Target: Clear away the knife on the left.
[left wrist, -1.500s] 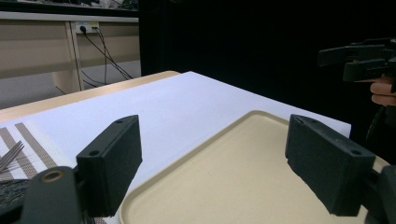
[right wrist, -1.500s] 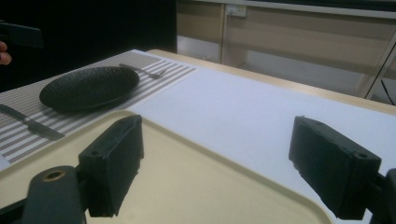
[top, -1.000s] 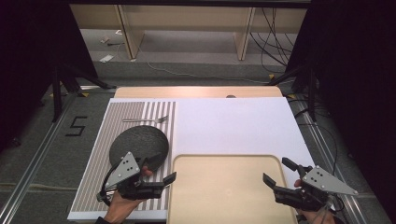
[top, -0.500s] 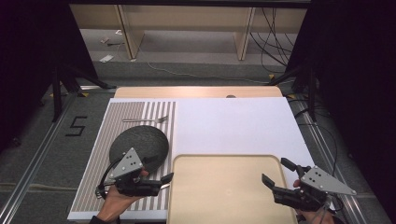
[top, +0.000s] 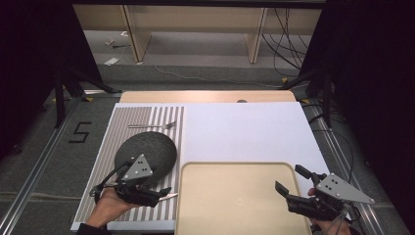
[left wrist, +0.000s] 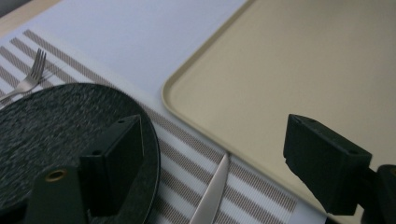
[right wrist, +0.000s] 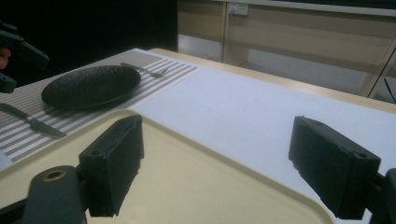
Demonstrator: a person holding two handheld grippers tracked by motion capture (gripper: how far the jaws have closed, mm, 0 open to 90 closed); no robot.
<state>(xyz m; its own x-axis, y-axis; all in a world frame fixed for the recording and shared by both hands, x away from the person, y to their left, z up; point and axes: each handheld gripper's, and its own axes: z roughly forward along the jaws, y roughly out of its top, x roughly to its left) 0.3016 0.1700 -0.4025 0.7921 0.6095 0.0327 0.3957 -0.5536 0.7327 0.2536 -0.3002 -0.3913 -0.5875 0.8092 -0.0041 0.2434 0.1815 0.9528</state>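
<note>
A black round plate [top: 152,147] lies on a striped placemat [top: 147,115], with a fork [top: 151,126] just beyond it. A knife [top: 167,195] lies flat on the placemat between the plate and a beige tray [top: 235,196]. My left gripper [top: 159,192] hovers over the plate's near edge, open, and the knife blade [left wrist: 212,196] lies on the mat below the gap between its jaws. My right gripper [top: 292,180] is open over the tray's right side, holding nothing. In the right gripper view the plate [right wrist: 91,85] and knife [right wrist: 32,122] lie far left.
A white mat [top: 244,132] covers the table beyond the tray and right of the placemat. The wooden table edge [top: 205,96] runs along the back, with shelving legs and cables on the floor behind. Dark stands flank both sides.
My left gripper has drawn slightly back toward the near edge of the table. The right gripper, plate, fork and tray have stayed put.
</note>
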